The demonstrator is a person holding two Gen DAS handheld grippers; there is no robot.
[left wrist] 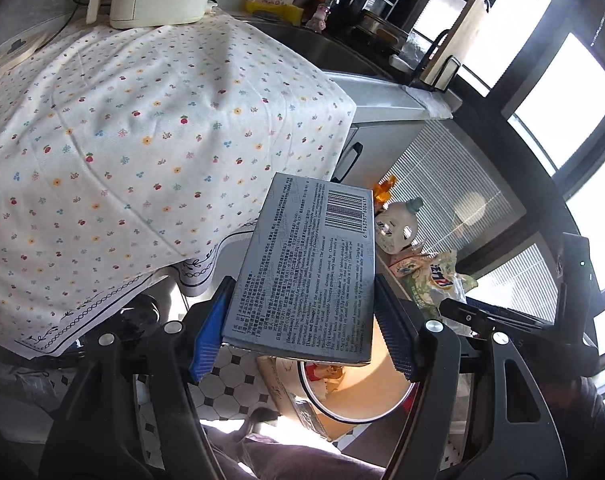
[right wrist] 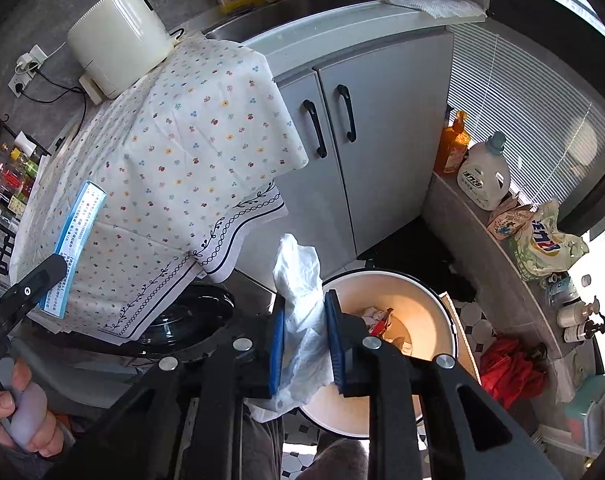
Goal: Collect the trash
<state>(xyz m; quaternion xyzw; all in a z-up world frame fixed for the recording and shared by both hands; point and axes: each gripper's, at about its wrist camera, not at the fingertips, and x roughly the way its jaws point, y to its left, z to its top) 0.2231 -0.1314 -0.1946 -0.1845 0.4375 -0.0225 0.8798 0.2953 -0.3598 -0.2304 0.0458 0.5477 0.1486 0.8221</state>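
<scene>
My left gripper is shut on a grey medicine box with a barcode, held in the air above the round cream trash bin. The box also shows edge-on in the right wrist view, in front of the floral cloth. My right gripper is shut on a crumpled white plastic bag, held beside the rim of the trash bin. The bin holds some wrappers and paper.
A floral tablecloth drapes over the counter, with a cream appliance on it. Grey cabinet doors stand behind the bin. A ledge on the right carries detergent bottles and bags. The floor is tiled.
</scene>
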